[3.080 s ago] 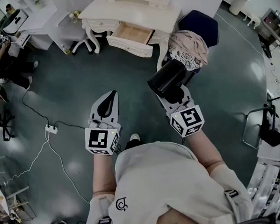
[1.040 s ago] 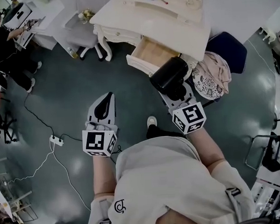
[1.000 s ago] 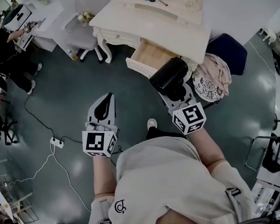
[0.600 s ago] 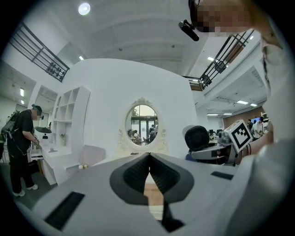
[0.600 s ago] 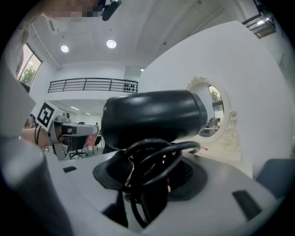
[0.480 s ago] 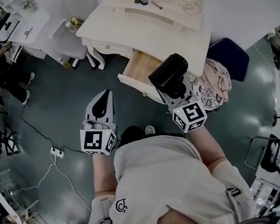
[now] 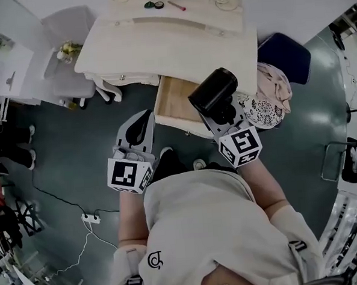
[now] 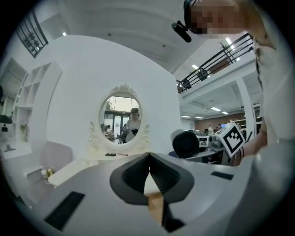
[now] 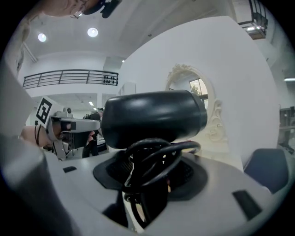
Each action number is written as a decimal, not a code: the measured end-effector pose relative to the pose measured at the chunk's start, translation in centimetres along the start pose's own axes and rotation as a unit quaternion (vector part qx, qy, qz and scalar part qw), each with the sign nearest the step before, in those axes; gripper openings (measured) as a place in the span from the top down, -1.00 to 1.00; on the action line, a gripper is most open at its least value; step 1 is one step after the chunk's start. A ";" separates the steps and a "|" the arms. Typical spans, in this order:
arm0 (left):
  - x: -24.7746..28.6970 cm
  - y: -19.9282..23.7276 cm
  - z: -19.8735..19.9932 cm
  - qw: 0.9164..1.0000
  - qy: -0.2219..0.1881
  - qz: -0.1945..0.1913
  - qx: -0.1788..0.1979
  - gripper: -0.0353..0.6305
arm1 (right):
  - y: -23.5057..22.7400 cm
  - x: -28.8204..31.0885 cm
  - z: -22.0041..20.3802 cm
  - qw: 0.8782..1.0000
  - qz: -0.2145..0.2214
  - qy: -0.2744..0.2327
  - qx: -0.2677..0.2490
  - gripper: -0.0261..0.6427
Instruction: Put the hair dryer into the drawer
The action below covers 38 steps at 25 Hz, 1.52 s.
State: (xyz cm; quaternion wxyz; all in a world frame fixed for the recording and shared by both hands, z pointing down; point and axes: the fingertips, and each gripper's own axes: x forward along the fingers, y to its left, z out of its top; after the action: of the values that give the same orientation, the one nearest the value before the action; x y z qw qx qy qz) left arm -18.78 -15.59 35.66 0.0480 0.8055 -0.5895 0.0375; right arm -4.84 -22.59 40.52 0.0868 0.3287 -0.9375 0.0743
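The hair dryer (image 7: 214,89) is smooth black plastic with a soft sheen. The drawer (image 7: 175,100) shows bare matt wood inside; the table (image 7: 160,46) is smooth cream paint.
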 end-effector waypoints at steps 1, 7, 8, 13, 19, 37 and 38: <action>0.9 0.3 -0.1 1.000 0.004 -0.020 0.004 0.86 | -0.3 0.6 -0.3 1.000 -0.011 0.005 0.003 0.24; 5.4 2.0 -1.5 0.994 0.013 -0.110 0.012 0.86 | -1.7 4.2 -2.4 0.999 -0.044 0.025 0.003 0.24; 6.0 2.3 -1.9 0.993 0.013 -0.121 0.010 0.86 | -1.9 4.8 -3.0 0.998 -0.046 0.031 0.000 0.24; 8.3 3.6 -3.9 0.988 0.010 -0.156 0.000 0.86 | -2.1 7.7 -8.4 0.995 -0.047 0.090 -0.012 0.24; 9.1 3.9 -7.0 0.982 0.021 -0.189 0.000 0.86 | -1.7 10.8 -16.8 0.978 0.008 0.200 -0.065 0.24; 8.7 8.0 -13.9 0.982 0.074 -0.167 -0.041 0.86 | -1.1 14.2 -34.1 0.885 0.124 0.439 -0.096 0.22; 8.8 7.9 -14.1 0.982 0.076 -0.168 -0.040 0.86 | -0.9 14.1 -34.5 0.878 0.135 0.450 -0.092 0.22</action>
State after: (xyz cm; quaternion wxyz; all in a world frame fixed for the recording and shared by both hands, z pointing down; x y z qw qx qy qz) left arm -23.67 -24.60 50.92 0.1303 0.8854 -0.4411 0.0670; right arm -11.18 -25.00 77.14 0.5186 0.1204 -0.8351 0.1384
